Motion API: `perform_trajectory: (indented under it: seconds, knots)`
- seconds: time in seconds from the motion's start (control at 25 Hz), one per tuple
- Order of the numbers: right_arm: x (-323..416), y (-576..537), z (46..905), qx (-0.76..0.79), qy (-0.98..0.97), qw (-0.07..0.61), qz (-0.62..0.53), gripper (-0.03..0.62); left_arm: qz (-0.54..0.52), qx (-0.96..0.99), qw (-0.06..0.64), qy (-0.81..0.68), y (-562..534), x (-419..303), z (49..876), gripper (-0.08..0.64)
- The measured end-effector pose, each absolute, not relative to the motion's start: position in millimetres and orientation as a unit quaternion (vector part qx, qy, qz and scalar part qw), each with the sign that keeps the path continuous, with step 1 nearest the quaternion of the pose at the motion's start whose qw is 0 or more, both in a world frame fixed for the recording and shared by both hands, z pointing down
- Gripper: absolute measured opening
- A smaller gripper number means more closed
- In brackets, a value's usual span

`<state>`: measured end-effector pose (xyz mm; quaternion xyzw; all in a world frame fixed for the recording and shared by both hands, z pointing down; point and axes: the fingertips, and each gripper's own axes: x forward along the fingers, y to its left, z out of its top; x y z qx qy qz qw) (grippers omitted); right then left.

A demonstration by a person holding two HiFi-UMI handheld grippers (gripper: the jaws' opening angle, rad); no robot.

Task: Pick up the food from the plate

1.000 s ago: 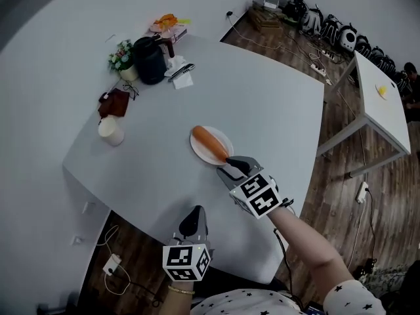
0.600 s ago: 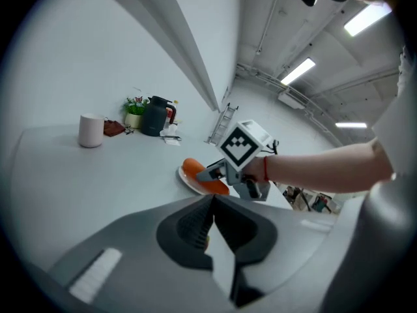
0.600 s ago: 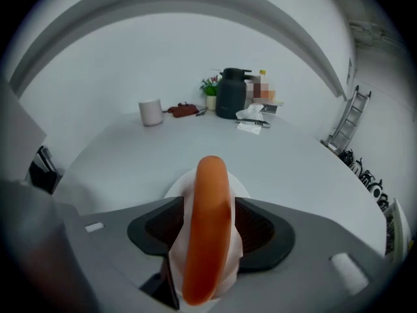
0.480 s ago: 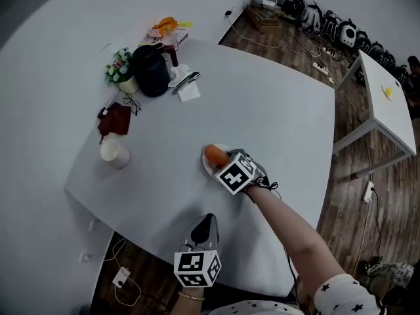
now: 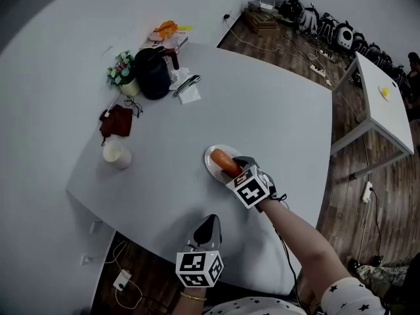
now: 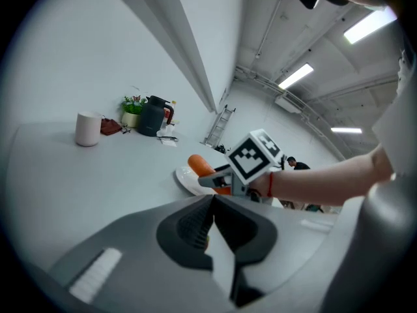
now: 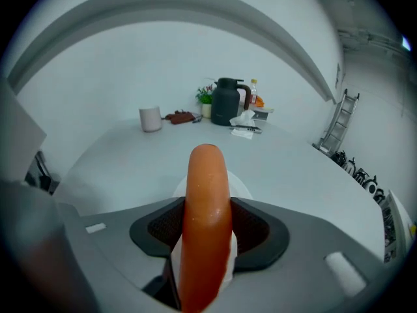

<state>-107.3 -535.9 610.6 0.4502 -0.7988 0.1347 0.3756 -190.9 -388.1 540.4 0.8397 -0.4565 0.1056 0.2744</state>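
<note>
An orange sausage (image 5: 225, 161) lies on a small white plate (image 5: 211, 167) near the middle of the grey table. My right gripper (image 5: 237, 168) reaches over the plate's near rim, and its jaws are closing with the sausage (image 7: 207, 201) between them. Both pads touch its sides in the right gripper view, and the plate (image 7: 242, 188) shows underneath. My left gripper (image 5: 209, 226) hangs shut and empty at the table's front edge, well short of the plate. From the left gripper view, the sausage (image 6: 198, 163) and plate (image 6: 185, 178) sit ahead beside the right gripper (image 6: 212, 182).
A dark kettle (image 5: 152, 66), a small flower pot (image 5: 121, 65), papers and a brown pouch (image 5: 117, 121) crowd the table's far left. A white cup (image 5: 113, 153) stands at the left edge. A second white table (image 5: 379, 94) stands to the right, across the wooden floor.
My right gripper moved forward from the plate's near rim onto the sausage, and the sausage now sits between its jaws. The left gripper stayed at the table's front edge.
</note>
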Motion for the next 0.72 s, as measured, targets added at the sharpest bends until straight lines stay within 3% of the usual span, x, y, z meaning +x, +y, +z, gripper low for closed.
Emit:
perform_trajectory:
  seconds: [0.44, 0.72]
  knots:
    - [-114, -386, 508, 0.493, -0.835, 0.145, 0.197, 0.213, 0.091, 0.863, 0.238, -0.437, -355, -182, 511, 0.008]
    - [-98, -320, 490, 0.530, -0.815, 0.089, 0.218, 0.213, 0.090, 0.873, 0.236, -0.418, -337, -166, 502, 0.008]
